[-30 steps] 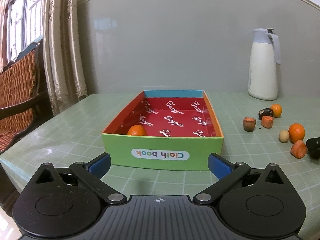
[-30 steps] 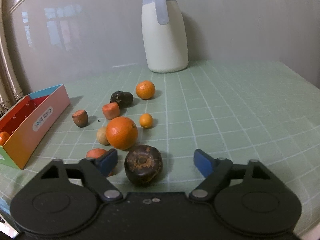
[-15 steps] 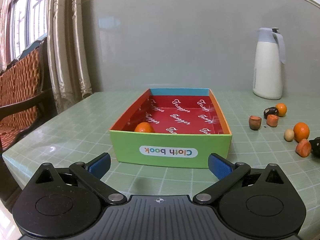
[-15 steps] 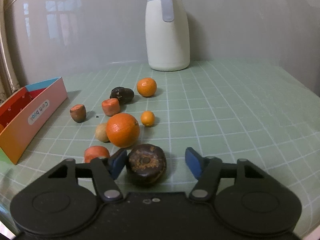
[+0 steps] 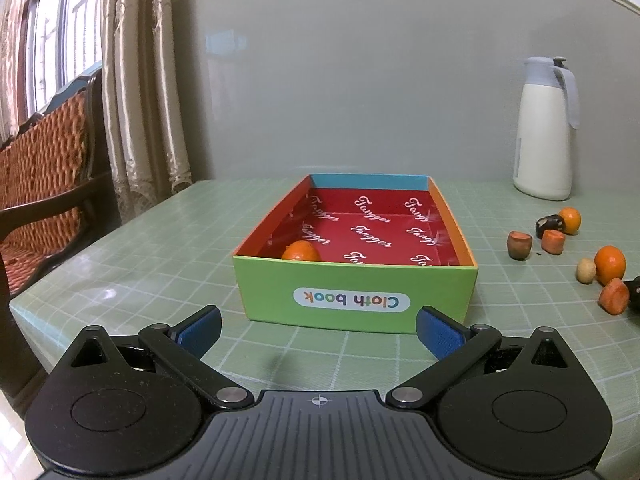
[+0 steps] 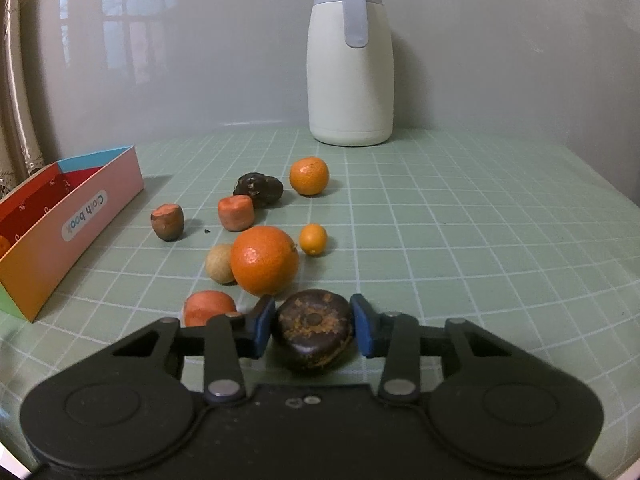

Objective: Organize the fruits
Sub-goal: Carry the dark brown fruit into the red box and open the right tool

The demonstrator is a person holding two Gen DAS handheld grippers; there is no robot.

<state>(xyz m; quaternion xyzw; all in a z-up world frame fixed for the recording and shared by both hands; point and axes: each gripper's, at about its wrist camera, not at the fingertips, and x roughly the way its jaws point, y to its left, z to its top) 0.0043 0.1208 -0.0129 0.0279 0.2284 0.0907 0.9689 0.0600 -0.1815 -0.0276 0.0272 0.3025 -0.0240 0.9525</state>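
Observation:
My right gripper (image 6: 313, 328) is shut on a dark brown round fruit (image 6: 313, 328) that rests on the table, with a blue pad pressed on each side. Just beyond it lie a big orange (image 6: 265, 261), a beige fruit (image 6: 219, 263), a small orange (image 6: 313, 239), a reddish piece (image 6: 209, 307) and several more fruits. My left gripper (image 5: 318, 333) is open and empty, in front of the green "Cloth book" box (image 5: 352, 300). The box has a red inside and holds one orange (image 5: 301, 250) in its near left corner.
A white jug (image 6: 350, 56) with a grey lid stands at the back by the wall. The box also shows at the left of the right wrist view (image 6: 72, 220). A wooden chair (image 5: 44, 168) and curtains stand left of the table edge.
My right gripper has moved forward around the dark brown fruit and closed its pads onto it. My left gripper has drawn back a little from the box and stayed open.

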